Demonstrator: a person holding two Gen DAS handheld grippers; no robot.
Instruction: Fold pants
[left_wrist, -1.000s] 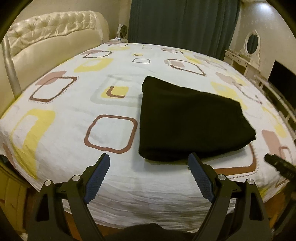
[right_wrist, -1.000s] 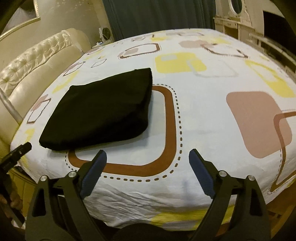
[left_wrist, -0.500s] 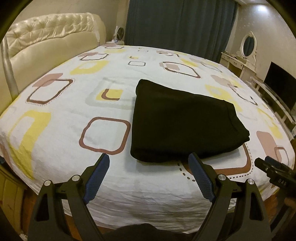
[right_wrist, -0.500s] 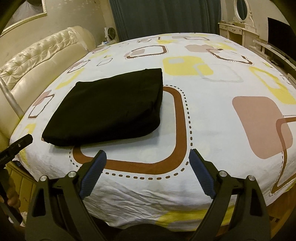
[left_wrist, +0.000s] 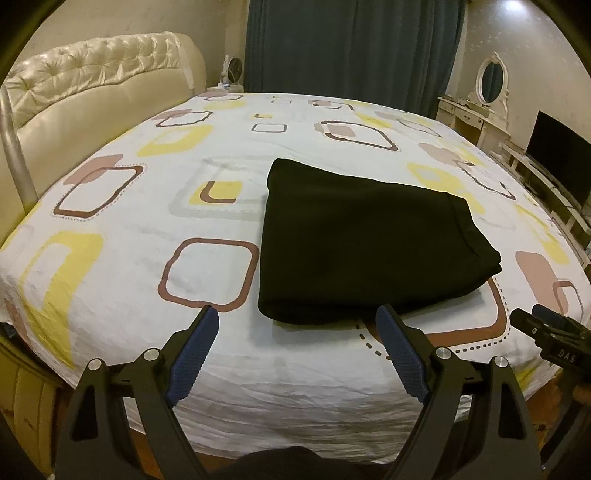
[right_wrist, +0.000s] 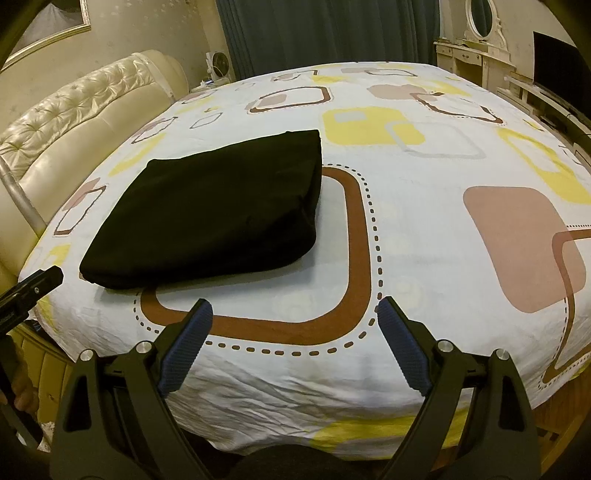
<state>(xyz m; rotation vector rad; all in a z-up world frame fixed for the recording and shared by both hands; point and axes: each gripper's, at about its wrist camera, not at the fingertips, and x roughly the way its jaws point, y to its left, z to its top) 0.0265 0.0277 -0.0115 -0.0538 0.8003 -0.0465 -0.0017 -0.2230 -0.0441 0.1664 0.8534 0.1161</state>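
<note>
Lying folded near the bed's (left_wrist: 110, 266) front edge, black pants (left_wrist: 362, 243) were recorded as a flat rectangle, long axis running toward the far edge. Left gripper (left_wrist: 297, 325) and right gripper (right_wrist: 293, 317) were held wide apart, empty, short of that edge; the left was judged nearer. Fold layers underneath were hidden.

Dim, warm yellowish indoor light. The glossy cream tufted leather headboard (left_wrist: 99, 70) at ten o'clock carries soft glare. Both views are sharp at centre, with fisheye bending and black vignetting at the corners.
</note>
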